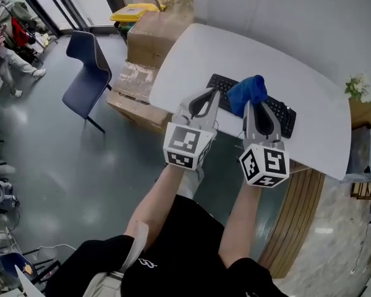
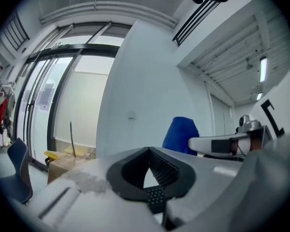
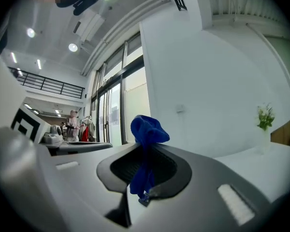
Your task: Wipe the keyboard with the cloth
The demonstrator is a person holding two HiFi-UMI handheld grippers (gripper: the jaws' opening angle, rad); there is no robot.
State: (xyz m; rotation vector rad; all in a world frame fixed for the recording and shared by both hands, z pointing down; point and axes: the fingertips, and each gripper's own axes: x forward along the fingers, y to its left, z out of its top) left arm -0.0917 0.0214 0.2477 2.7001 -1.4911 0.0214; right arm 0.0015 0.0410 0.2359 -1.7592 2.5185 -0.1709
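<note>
Evidently the right gripper has its jaws pinching the blue cloth so that a bunched wad juts past the tips, likely for rubbing the keyboard by the counter's near edge. The left gripper, jaws pressed together and empty, hovers alongside.

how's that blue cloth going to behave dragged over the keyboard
Probably floppy: the blue cloth bunches past the shut jaws of the right gripper, and a tail hangs loose behind the pinch. Likely light, since one pinch holds it up. Dragged over the keyboard, it may fold or snag on keys rather than slide flat.
</note>
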